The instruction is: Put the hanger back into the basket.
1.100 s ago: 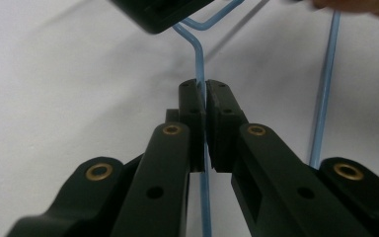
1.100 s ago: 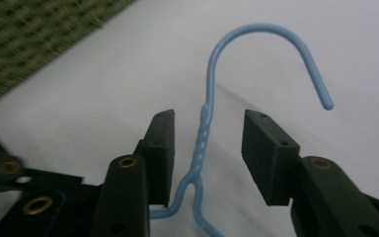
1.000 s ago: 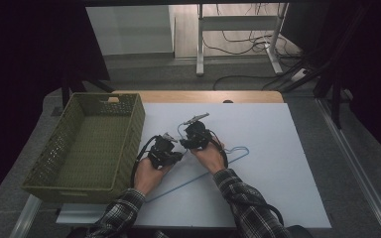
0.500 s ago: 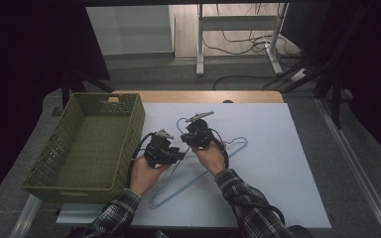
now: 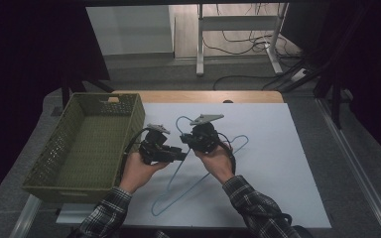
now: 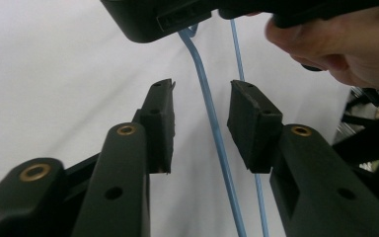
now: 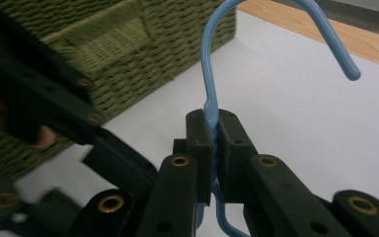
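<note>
Lifting a thin blue wire coat hanger [image 5: 198, 171] off the white table [image 5: 287, 163], the right gripper [image 7: 212, 143] clamped its neck (below the hook); the left gripper [image 6: 200, 123], jaws just parted, straddled a bar untouched, handing the load over.

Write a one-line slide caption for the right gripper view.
Right gripper clamps the blue hanger at its neck, hook pointing up, green basket behind.

Woven green basket [image 5: 87, 144] at bench [image 5: 287, 163] left — thin blue wire hanger [image 5: 178, 198] to its right, partly on white sheet [image 5: 273, 144], hook end raised.
</note>
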Demonstrator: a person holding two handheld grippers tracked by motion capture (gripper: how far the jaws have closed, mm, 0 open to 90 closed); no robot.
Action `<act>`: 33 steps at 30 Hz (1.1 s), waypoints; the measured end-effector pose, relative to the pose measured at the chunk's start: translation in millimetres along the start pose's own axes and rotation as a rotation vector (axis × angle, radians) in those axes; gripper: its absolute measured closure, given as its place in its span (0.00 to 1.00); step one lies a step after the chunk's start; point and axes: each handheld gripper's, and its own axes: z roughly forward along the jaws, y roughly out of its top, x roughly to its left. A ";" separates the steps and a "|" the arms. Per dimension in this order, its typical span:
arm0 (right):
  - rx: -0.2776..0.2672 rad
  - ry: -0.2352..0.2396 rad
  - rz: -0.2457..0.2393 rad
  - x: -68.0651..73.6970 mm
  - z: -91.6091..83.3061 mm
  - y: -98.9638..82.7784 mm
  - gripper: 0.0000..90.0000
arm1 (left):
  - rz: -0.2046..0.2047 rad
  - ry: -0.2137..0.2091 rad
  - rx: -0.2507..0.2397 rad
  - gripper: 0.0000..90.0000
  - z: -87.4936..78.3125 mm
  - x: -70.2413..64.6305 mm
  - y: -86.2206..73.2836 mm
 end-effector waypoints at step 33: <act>-0.040 0.113 -0.110 -16.6 -40.5 4.5 0.38 | -0.103 0.045 0.049 0.97 -14.9 1.5 18.8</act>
